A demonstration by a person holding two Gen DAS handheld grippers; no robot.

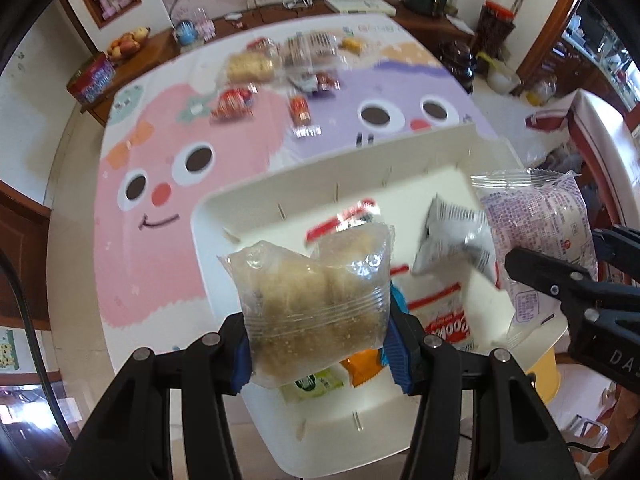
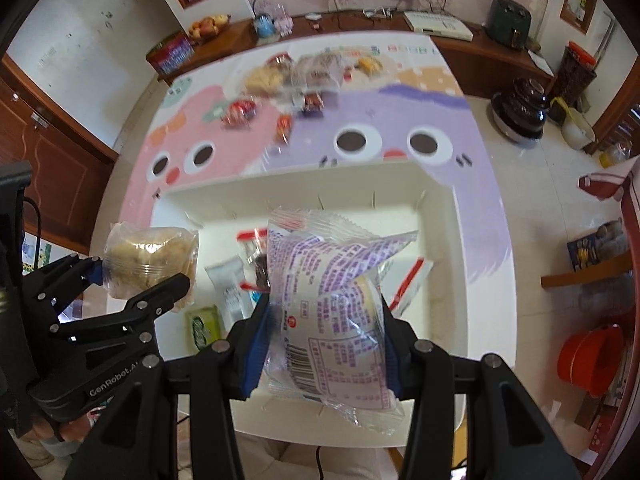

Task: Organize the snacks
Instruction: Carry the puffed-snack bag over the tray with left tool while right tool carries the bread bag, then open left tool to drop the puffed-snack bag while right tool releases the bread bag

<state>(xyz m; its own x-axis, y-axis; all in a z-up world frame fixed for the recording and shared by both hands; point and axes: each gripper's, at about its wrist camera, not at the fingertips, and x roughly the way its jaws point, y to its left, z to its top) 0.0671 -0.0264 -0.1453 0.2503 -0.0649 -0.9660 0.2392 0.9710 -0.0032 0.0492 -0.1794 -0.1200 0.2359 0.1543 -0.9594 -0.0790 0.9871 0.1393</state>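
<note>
My left gripper (image 1: 318,344) is shut on a clear packet of brown crumbly pastry (image 1: 316,304), held above the white bin (image 1: 224,208); it also shows in the right wrist view (image 2: 150,264). My right gripper (image 2: 324,344) is shut on a clear packet with purple print (image 2: 332,312), held over the same bin (image 2: 444,240); the packet also shows in the left wrist view (image 1: 540,240). Several snack packets lie in the bin, among them a green one (image 2: 204,326) and a white one (image 2: 230,284). More snacks (image 1: 280,68) lie at the table's far end.
The table has a pink and purple cartoon cloth (image 1: 160,160). A wooden sideboard (image 2: 480,52) behind it bears a fruit bowl (image 2: 208,26), a tin (image 2: 170,54) and a white device (image 2: 438,24). A red basin (image 2: 592,356) is on the right.
</note>
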